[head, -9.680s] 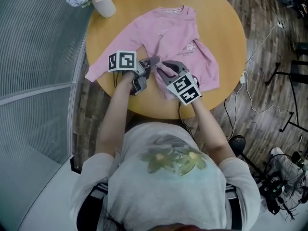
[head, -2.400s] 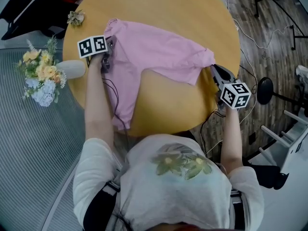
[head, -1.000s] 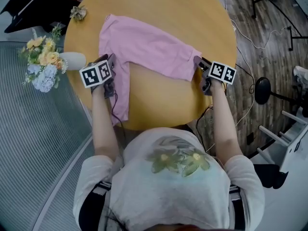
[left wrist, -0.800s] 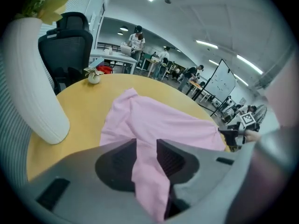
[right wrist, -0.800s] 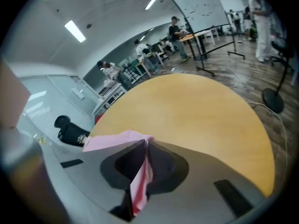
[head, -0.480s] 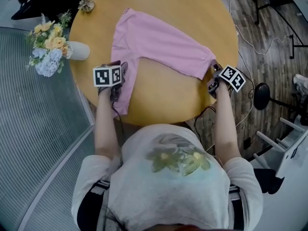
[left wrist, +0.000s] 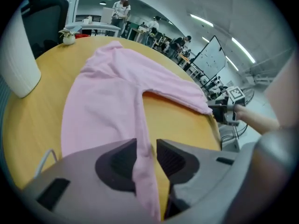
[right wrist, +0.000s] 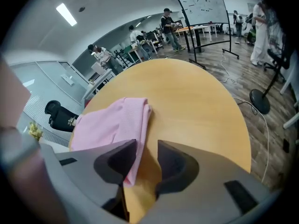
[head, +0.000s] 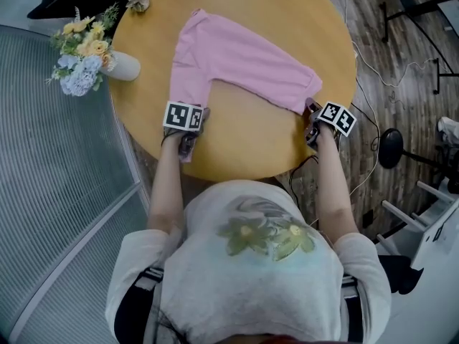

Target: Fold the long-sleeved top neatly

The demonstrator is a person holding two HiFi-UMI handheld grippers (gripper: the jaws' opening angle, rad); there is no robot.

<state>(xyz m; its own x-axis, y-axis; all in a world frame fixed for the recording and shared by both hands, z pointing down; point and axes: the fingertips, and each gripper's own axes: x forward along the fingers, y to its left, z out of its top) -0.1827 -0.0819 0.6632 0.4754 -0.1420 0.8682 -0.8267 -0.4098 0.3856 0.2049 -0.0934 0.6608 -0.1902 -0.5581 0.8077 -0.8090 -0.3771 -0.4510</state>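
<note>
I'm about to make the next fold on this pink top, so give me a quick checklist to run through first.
1. Left gripper clamped on the pink top: ok, fabric is pinched between its jaws.
2. Right gripper grip: not ok, its jaws are closing with a corner of the top between them, not yet pinched.
3. Vase clear of the top: ok, it stands apart.
4. Bare table between the grippers: ok.
5. Layers aligned underneath: cannot tell.

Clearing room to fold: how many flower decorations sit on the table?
2: a white vase of flowers at the left edge, a small flower ornament at the far edge. None seems hidden.
</note>
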